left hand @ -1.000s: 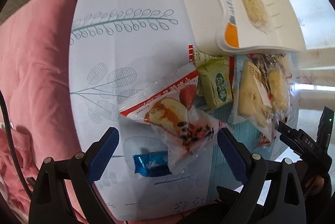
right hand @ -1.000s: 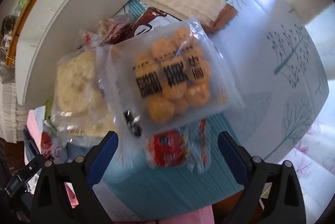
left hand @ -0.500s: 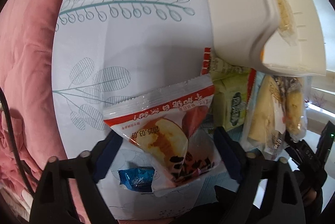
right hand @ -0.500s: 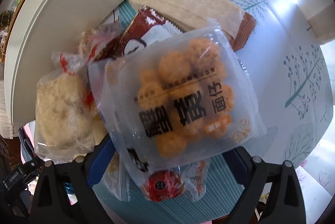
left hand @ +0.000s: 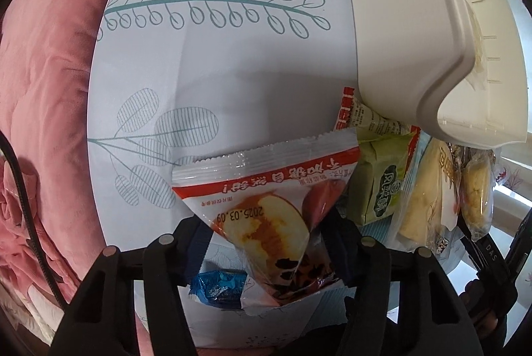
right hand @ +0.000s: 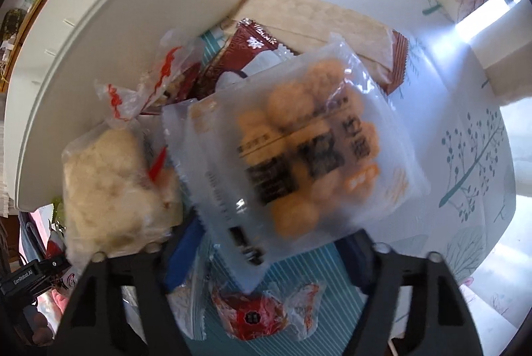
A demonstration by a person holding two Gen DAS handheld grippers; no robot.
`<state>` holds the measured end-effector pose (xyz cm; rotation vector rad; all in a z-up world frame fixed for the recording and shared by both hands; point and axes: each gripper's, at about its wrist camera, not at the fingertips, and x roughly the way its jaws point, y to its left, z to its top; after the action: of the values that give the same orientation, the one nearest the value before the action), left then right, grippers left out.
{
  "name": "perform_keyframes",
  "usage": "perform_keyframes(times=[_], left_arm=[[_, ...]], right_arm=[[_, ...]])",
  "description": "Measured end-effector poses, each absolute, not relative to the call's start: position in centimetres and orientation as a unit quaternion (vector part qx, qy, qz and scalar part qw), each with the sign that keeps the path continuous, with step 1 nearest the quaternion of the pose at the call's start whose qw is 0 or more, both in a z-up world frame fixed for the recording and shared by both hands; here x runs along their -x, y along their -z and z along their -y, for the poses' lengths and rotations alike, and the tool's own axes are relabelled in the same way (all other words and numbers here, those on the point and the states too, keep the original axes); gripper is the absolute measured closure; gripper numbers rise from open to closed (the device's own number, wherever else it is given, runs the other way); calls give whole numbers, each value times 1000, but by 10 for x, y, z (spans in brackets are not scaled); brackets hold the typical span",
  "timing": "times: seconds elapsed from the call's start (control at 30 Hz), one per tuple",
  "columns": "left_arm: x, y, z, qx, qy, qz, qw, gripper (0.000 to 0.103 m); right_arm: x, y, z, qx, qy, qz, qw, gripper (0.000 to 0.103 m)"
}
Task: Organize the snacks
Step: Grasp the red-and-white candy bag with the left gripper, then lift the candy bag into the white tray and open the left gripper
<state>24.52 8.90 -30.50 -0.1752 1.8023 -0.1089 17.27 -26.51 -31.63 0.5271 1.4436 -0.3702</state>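
My left gripper (left hand: pixel 266 243) is shut on a red-and-clear bread packet (left hand: pixel 266 206) and holds it above the tablecloth. A white bin (left hand: pixel 415 33) stands at the right, just beyond it. My right gripper (right hand: pixel 269 243) is shut on a clear bag of orange round snacks (right hand: pixel 309 149), lifted above the snack pile. The white bin (right hand: pixel 116 33) is at the upper left in the right wrist view.
A blue candy (left hand: pixel 219 286), a green packet (left hand: pixel 379 179) and pale bread packs (left hand: pixel 429 196) lie on the patterned tablecloth (left hand: pixel 216 56). A pink blanket (left hand: pixel 43 89) is on the left. A red candy (right hand: pixel 256 316), a pale cake bag (right hand: pixel 109 183), a maroon packet (right hand: pixel 239 53) and a beige wafer pack (right hand: pixel 316 20) lie nearby.
Both grippers closed on their packets and lifted them. The left one moved towards the white bin; the right bag rose and tilted.
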Motion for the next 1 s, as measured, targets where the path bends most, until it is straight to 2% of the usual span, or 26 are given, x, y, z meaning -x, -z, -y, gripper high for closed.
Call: perform_keyframes(times=[0.07, 0.1, 0.13, 0.17, 0.2, 0.53, 1.0], left_arm=[[-244, 304, -91, 78, 47, -783, 616, 47], [-245, 303, -92, 78, 46, -782, 616, 47], [-245, 303, -92, 78, 47, -782, 617, 55], [-245, 304, -92, 80, 49, -782, 616, 58], [-244, 301, -92, 79, 50, -780, 619, 58], [-235, 274, -101, 79, 60, -764, 637, 59], [-231, 198, -107, 61, 89, -729, 676, 59]], right_arm=[[-176, 315, 264, -227, 170, -648, 707, 55], [-177, 314, 264, -221, 173, -648, 708, 59], [-178, 314, 264, -218, 176, -648, 708, 70], [-179, 313, 265, -213, 183, -648, 708, 78], [-179, 313, 266, -215, 186, -647, 707, 80], [-159, 301, 271, -223, 185, -630, 721, 92], [-114, 240, 251, -245, 182, -548, 779, 97]])
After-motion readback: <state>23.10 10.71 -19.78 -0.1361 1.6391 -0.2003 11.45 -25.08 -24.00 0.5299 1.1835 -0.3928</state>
